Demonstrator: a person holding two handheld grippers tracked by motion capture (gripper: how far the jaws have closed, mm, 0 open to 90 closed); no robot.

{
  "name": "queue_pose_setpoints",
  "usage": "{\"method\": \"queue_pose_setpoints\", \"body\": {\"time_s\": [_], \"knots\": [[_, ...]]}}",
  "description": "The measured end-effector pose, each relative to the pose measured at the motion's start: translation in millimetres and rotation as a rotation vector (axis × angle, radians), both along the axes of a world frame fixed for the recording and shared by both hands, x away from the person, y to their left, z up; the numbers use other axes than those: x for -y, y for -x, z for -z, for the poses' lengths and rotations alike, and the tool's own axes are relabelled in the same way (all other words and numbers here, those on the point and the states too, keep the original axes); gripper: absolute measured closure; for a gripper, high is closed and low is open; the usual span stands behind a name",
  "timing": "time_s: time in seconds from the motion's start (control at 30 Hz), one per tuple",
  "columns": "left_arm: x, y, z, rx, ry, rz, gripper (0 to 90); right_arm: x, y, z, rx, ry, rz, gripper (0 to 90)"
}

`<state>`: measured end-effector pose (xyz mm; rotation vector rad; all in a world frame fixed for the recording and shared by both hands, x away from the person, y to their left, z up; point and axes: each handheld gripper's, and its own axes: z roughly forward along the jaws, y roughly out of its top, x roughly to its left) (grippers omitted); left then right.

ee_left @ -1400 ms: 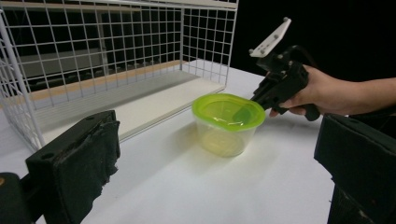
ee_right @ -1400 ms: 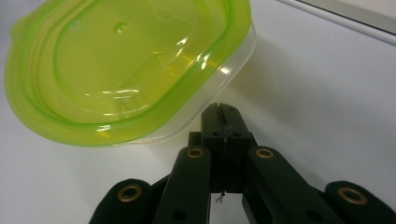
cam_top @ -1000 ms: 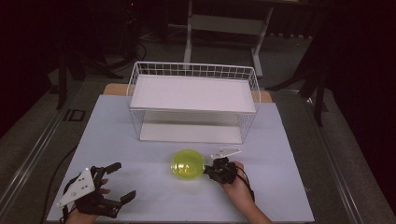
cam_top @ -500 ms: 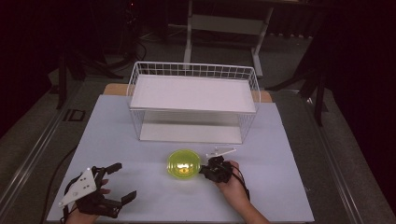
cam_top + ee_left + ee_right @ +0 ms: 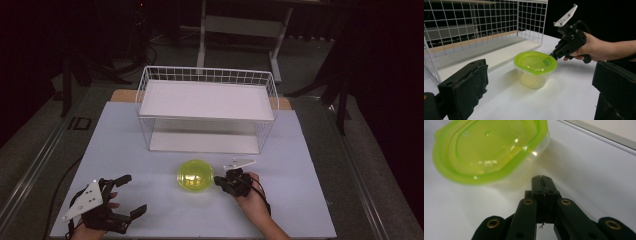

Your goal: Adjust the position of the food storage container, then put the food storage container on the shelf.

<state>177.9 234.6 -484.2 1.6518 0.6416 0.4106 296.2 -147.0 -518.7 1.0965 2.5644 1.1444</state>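
A clear plastic container with a lime-green lid [image 5: 195, 175] stands upright on the white table, in front of the wire basket. My right gripper [image 5: 217, 181] is shut with nothing between its jaws, and its tip is at the container's right side, just under the lid rim. In the right gripper view the closed tip [image 5: 541, 178] points at the container [image 5: 489, 150]. My left gripper [image 5: 135, 194] rests open and empty at the table's front left. In the left gripper view, the container [image 5: 535, 66] shows between its wide jaws, with the right gripper [image 5: 552, 55] against the lid's edge.
A white wire basket [image 5: 207, 75] with a white shelf board across its top stands at the back of the table [image 5: 305, 150]. Its wire side [image 5: 486, 22] is close behind the container. Dark floor and stand legs surround the table.
The right gripper has moved a little to the left, and the container has shifted slightly left with it. The left gripper has stayed put.
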Motion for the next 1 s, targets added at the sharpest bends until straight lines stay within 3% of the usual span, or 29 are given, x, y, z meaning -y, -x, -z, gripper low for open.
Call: {"method": "queue_pose_setpoints", "body": {"time_s": [0.13,0.2,0.3,0.33,0.37,0.4,0.5,0.57,0.63,0.7,0.83,1.0], "knots": [[1.3,0.1,0.3,0.004,-0.011,-0.004,1.1,11.2,7.1,-4.2,0.028,0.013,0.005,81.3],[2.7,0.0,0.8,0.004,-0.019,-0.005,1.1,16.0,11.7,-7.9,0.046,0.001,0.000,71.5],[4.9,0.5,1.3,0.012,-0.024,0.002,1.0,20.4,19.0,-13.2,0.071,-0.010,-0.018,47.8],[4.9,0.5,1.3,0.012,-0.024,0.002,1.1,20.4,19.0,-13.2,0.071,-0.010,-0.018,47.8],[6.8,1.2,0.5,0.016,-0.022,0.012,1.1,21.7,22.0,-15.1,0.092,-0.008,-0.013,44.8],[7.3,1.1,0.3,0.016,-0.021,0.019,1.0,26.6,28.5,-20.2,0.115,-0.061,-0.011,26.8],[9.4,0.6,-0.6,0.016,-0.025,0.039,1.1,29.5,35.7,-24.8,0.170,-0.062,-0.008,13.0],[11.1,0.8,-2.2,0.028,-0.036,0.039,1.1,31.0,39.1,-27.5,0.194,-0.075,0.004,12.8],[12.2,0.5,-3.6,0.006,-0.026,0.043,1.1,31.4,42.7,-31.1,0.229,-0.070,0.006,11.5],[14.1,-0.9,-4.2,-0.027,-0.013,0.054,1.1,32.1,44.3,-35.9,0.228,-0.088,-0.001,12.1],[20.9,-2.4,-6.5,-0.037,-0.040,0.076,1.1,32.5,47.6,-46.7,0.250,-0.134,-0.011,13.9],[28.5,-4.6,-17.0,-0.084,-0.065,0.091,1.1,31.2,48.9,-57.7,0.306,-0.115,-0.023,14.3]]}}
